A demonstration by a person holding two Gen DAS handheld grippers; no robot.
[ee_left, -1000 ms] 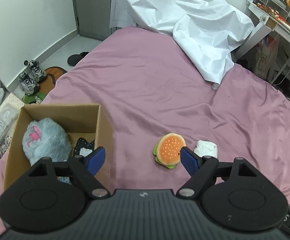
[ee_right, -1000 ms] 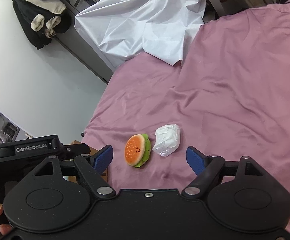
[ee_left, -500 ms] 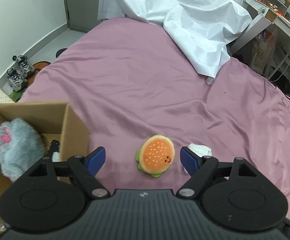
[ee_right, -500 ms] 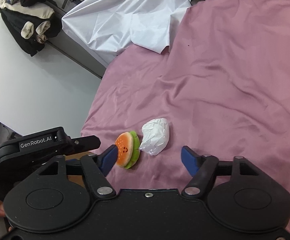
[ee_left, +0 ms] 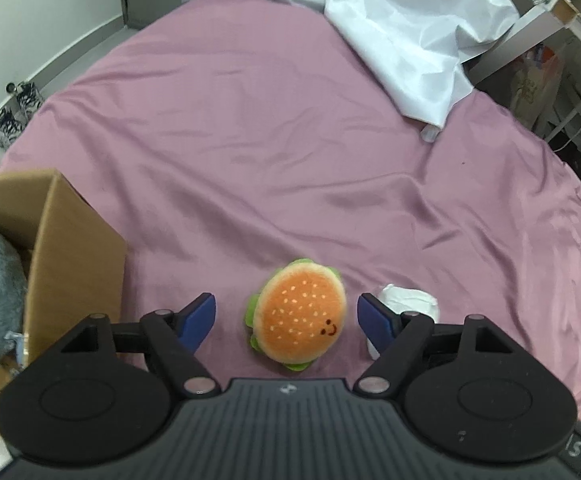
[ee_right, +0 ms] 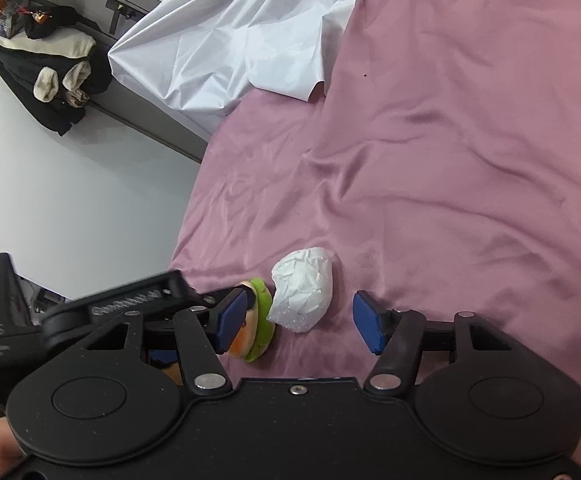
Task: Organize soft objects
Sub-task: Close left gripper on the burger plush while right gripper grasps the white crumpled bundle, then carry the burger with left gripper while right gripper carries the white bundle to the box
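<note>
Both grippers are going for a pick: the left gripper (ee_left: 286, 318) straddles the burger plush (ee_left: 300, 316) on the pink bed (ee_left: 250, 140), jaws apart. The right gripper (ee_right: 298, 322), jaws just closing but clear, frames the crumpled white wad (ee_right: 303, 288). Next: pinch, then carry to the cardboard box (ee_left: 74, 256).

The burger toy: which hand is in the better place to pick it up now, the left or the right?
Left. The burger toy sits centred between the open left tool, and the cardboard box is right beside it. The right tool, whose jaws have just been closing, lines up with the white wad.
</note>
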